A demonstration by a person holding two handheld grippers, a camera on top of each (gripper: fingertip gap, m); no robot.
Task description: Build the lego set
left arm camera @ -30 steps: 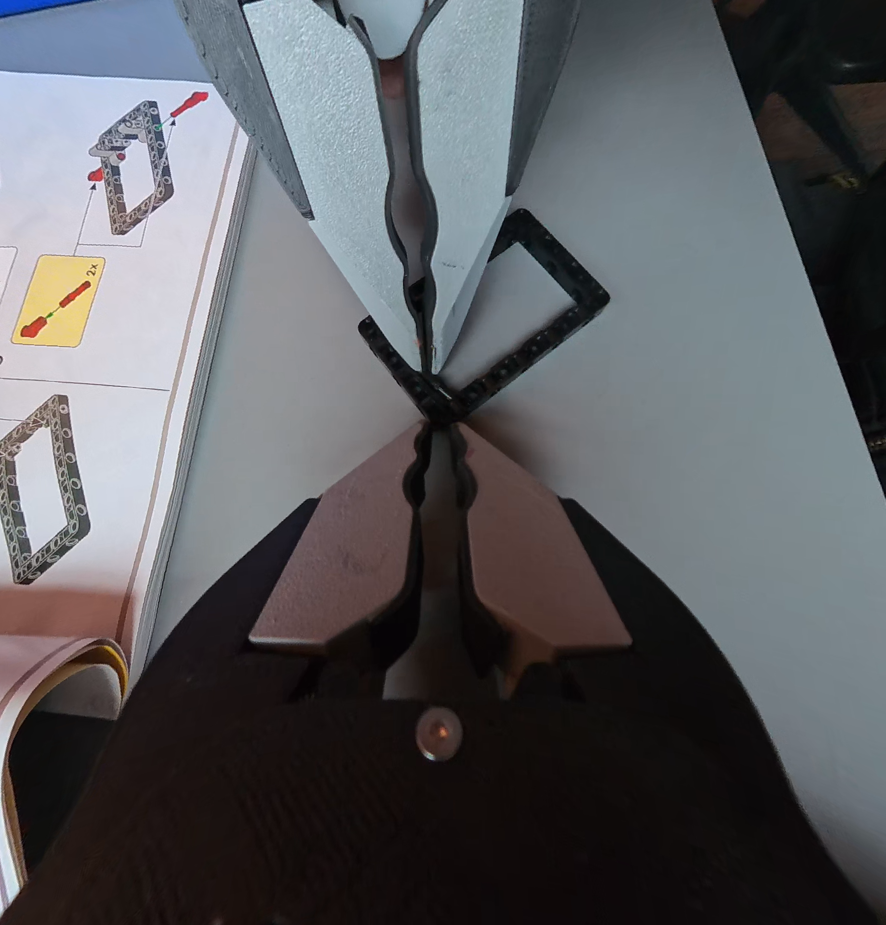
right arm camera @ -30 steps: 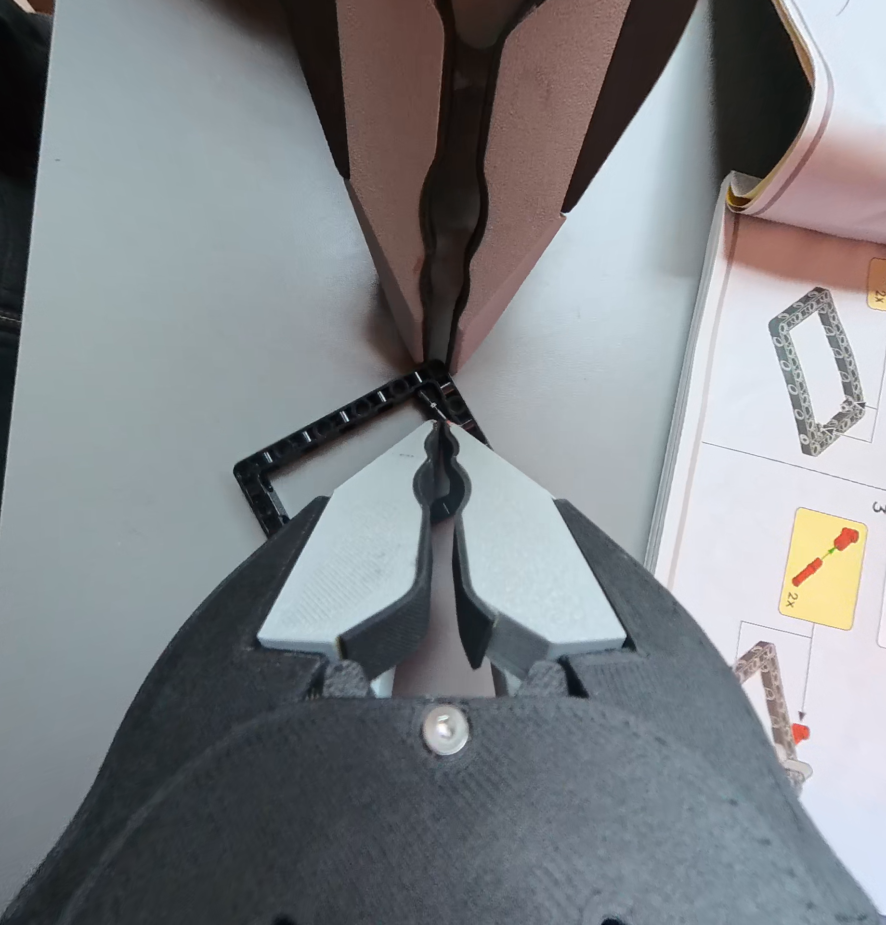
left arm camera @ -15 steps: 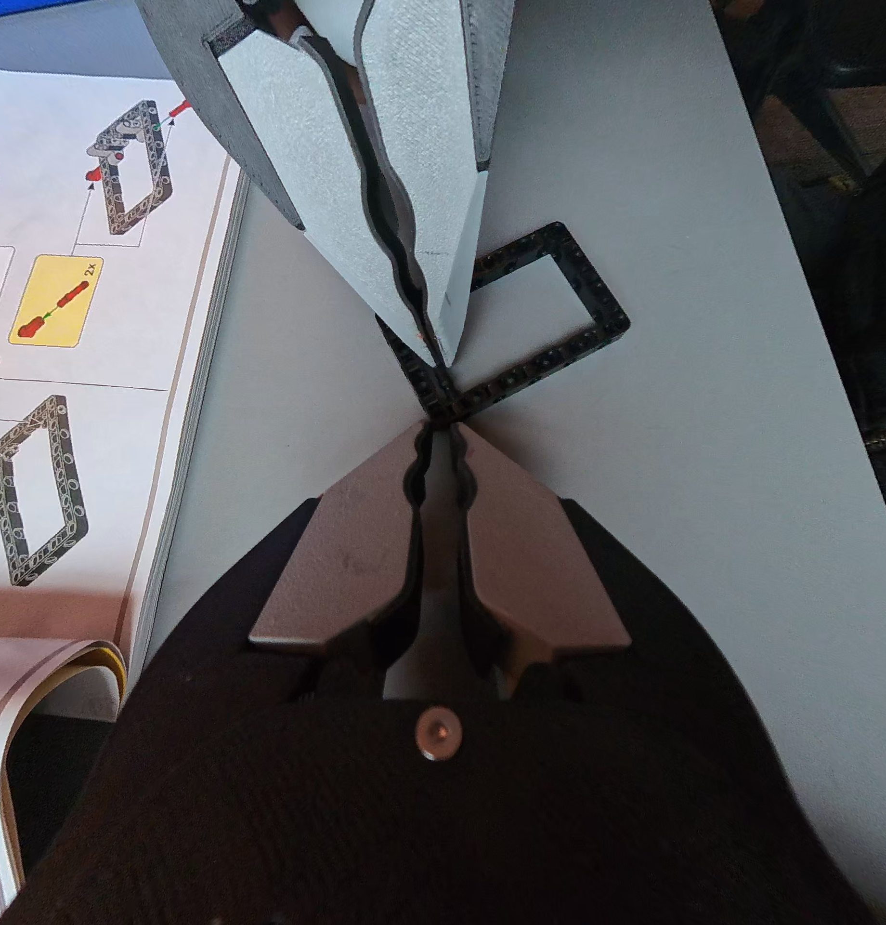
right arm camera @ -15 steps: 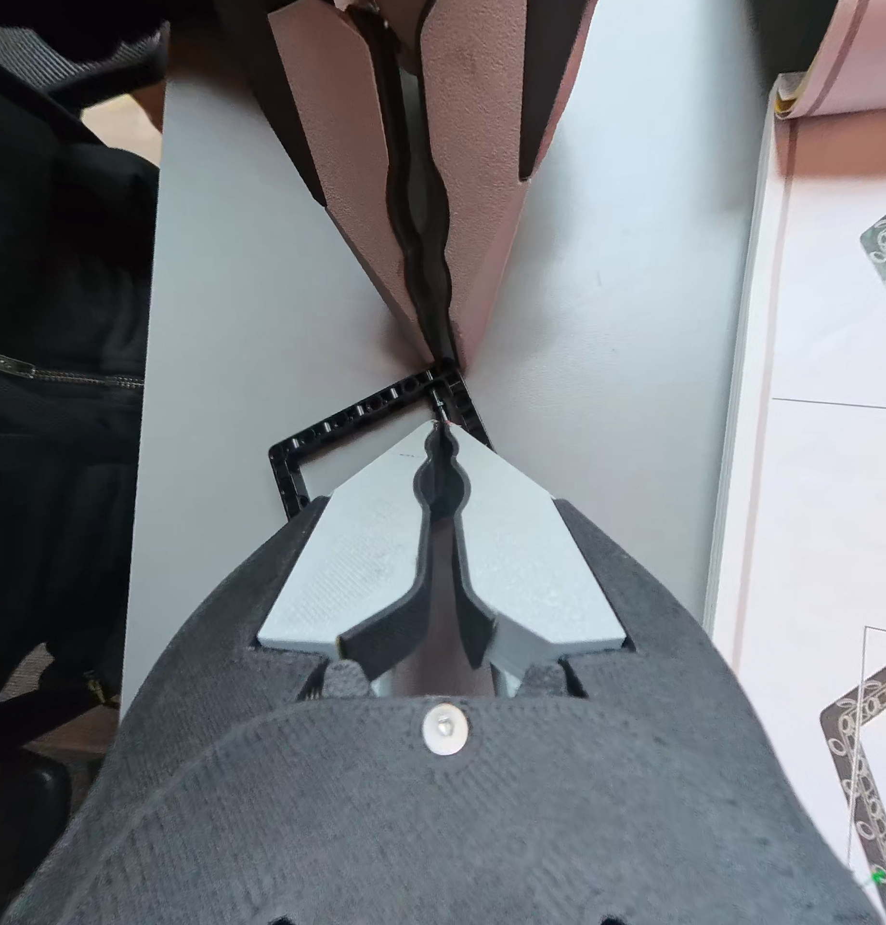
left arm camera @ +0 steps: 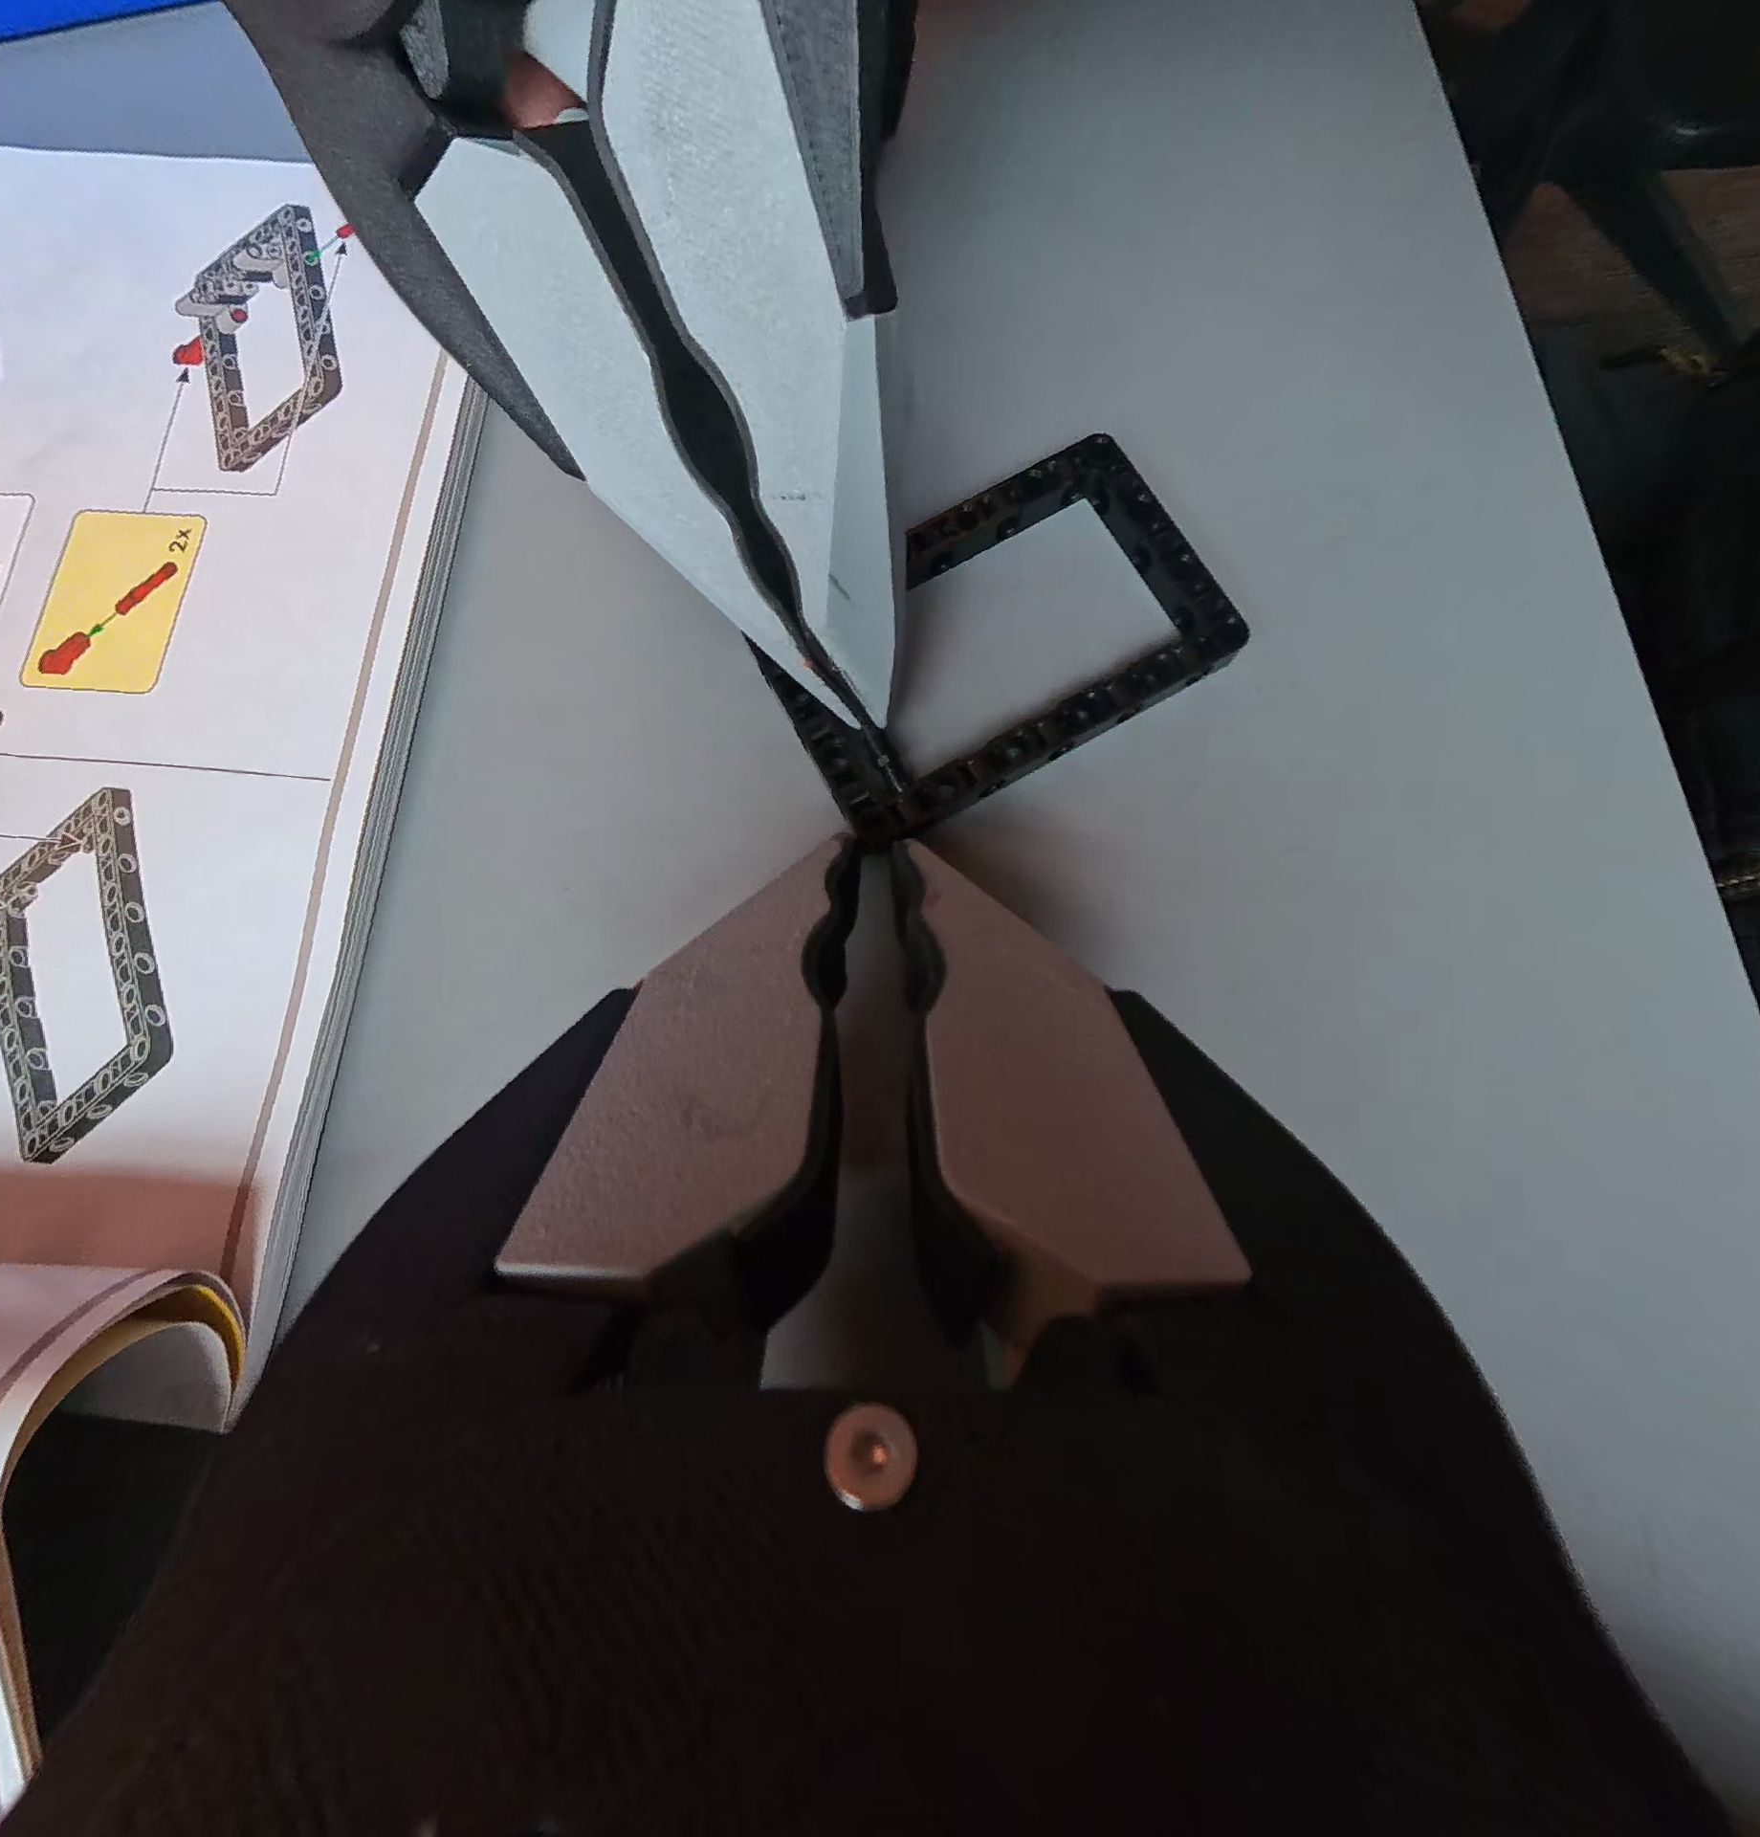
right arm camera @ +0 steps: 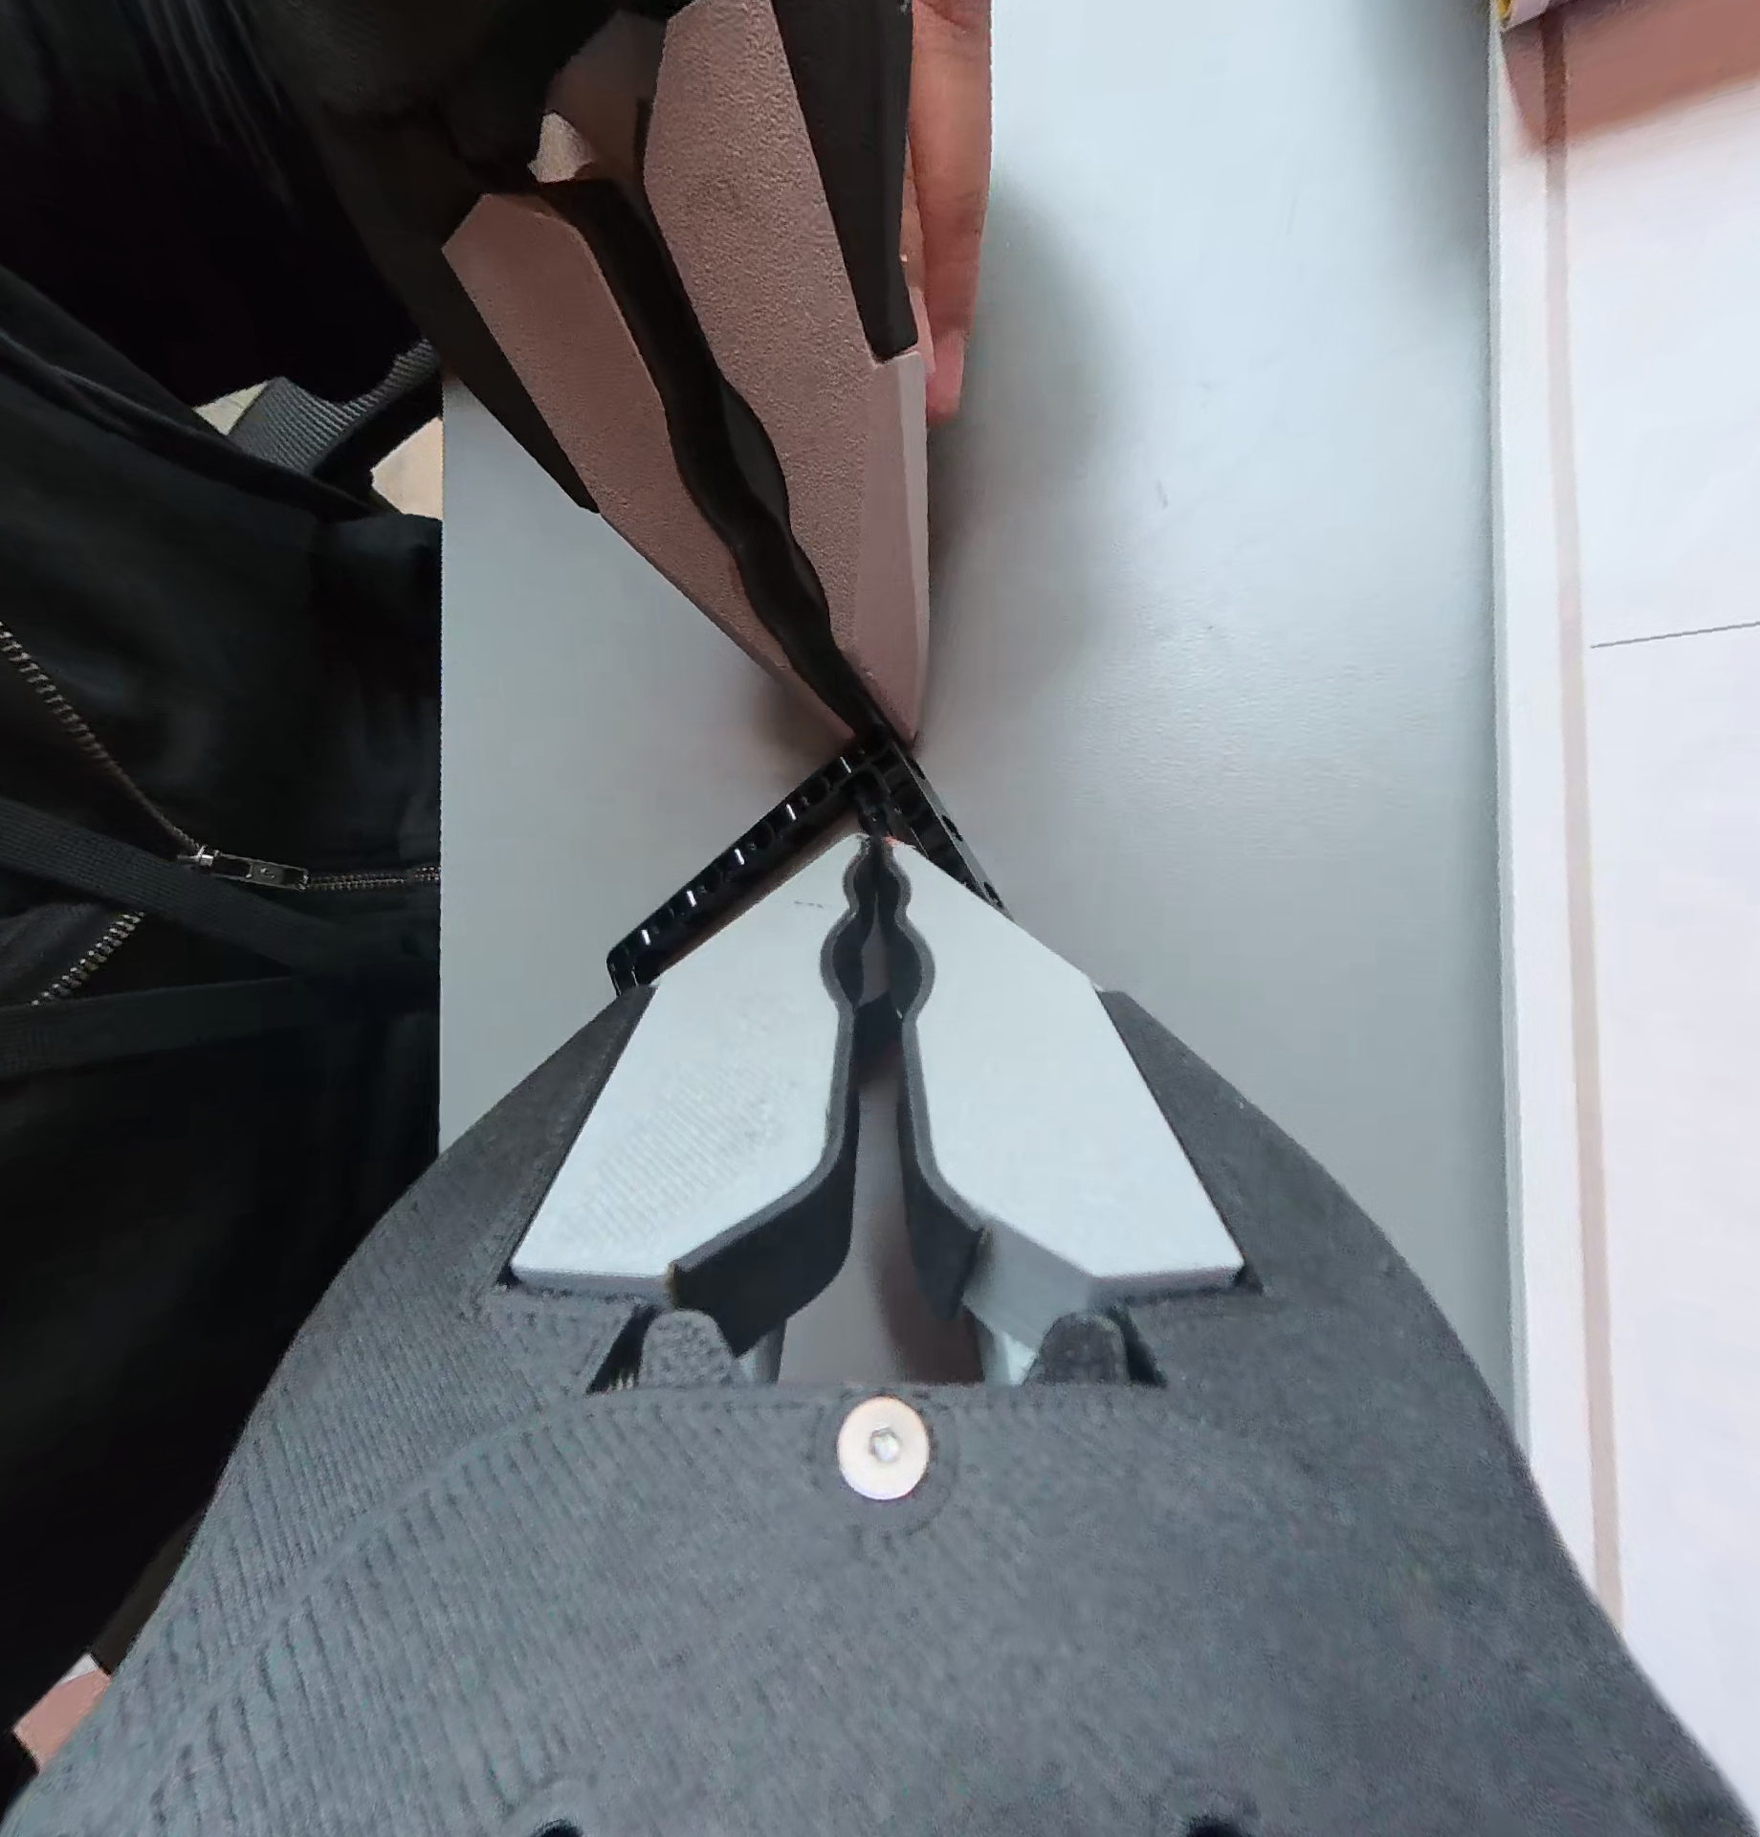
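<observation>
White paper at far left in the left wrist view: an instruction booklet (left arm camera: 210, 616) lies open on the pale grey bench (left arm camera: 1204, 994), w/ drawings of a frame and red pins; one page curls up at the near corner.

Centre: the black lego frame (left arm camera: 1075, 716), a rectangular beam w/ holes, lies on the bench just right of the booklet. The left tool (left arm camera: 874, 845), brown fingers on a black body, is pinched onto the frame's near corner. The right tool (left arm camera: 871, 721), light grey fingers, comes in from the opposite side and tilts; its tips are pressed together at the same corner, apparently on a small black pin, w/ a fleck of red beside them. What exactly it holds is too small to tell.

Right wrist view, left side: dark clothing w/ a zip. Centre: right tool (right arm camera: 876, 845) tips together at the frame (right arm camera: 757, 865) corner, left tool (right arm camera: 891, 731) opposite, a bare hand (right arm camera: 946, 199) behind it. Far right: booklet (right arm camera: 1671, 895) page edge.
</observation>
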